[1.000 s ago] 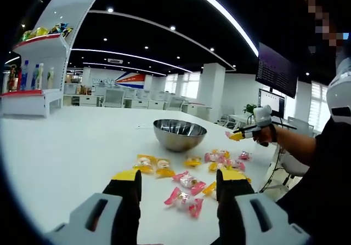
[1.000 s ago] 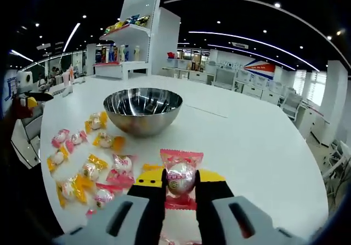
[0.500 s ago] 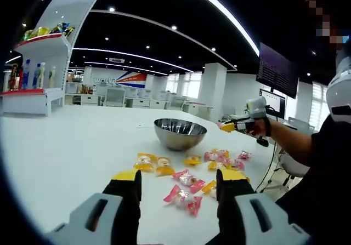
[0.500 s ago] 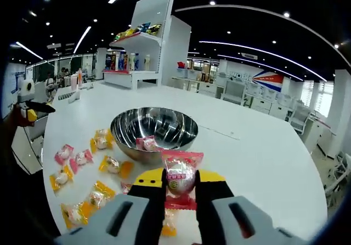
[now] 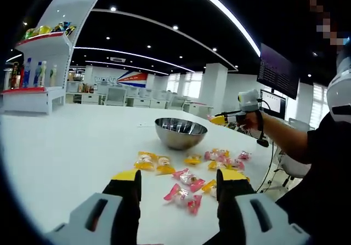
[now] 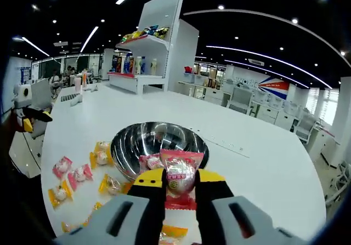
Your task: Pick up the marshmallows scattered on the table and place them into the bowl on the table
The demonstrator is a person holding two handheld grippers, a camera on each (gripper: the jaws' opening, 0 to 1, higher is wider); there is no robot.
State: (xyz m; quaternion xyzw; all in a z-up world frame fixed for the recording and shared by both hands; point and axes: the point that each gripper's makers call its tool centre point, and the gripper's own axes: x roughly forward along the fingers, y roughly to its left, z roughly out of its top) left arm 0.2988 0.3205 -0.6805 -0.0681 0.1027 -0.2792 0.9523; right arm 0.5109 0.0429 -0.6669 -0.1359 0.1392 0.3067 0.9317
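A: Right hand-held gripper (image 6: 176, 186) — jaws closed onto a pink-wrapped marshmallow (image 6: 180, 178), wrapper ends fanned out above and below the pinch. Why carried that high?

B: My reading: it has to pass over the rim of the bowl (image 6: 159, 146). In the right gripper view the sweet sits just in front of the near rim, above the worktop (image 6: 263, 163). One pink-wrapped piece (image 6: 148, 161) lies inside the bowl, so this looks like a drop about to be made. Cannot tell whether the held sweet is over the bowl's mouth or a little short of it.

A: Left hand-held gripper (image 5: 179, 183)?

B: Jaws wide apart, nothing between them. It hangs low near the worktop edge closest to the person, pointed at the loose sweets. A pink one (image 5: 184, 198) lies on the worktop between the jaw tips, a second pink one (image 5: 188, 178) just beyond. Probably lined up for the next pick.

A: Rest of the scatter?

B: Yellow-wrapped pieces (image 5: 153, 164) and more pink ones (image 5: 225, 160) lie between that gripper and the bowl, on the person's side of it. In the right gripper view, pink and yellow pieces (image 6: 77, 174) lie beside the bowl on the side towards the other hand. Plenty left; task is early to midway, I judge.

A: Risk?

B: Opening the jaws short of the rim; the sweet would land on the worktop.
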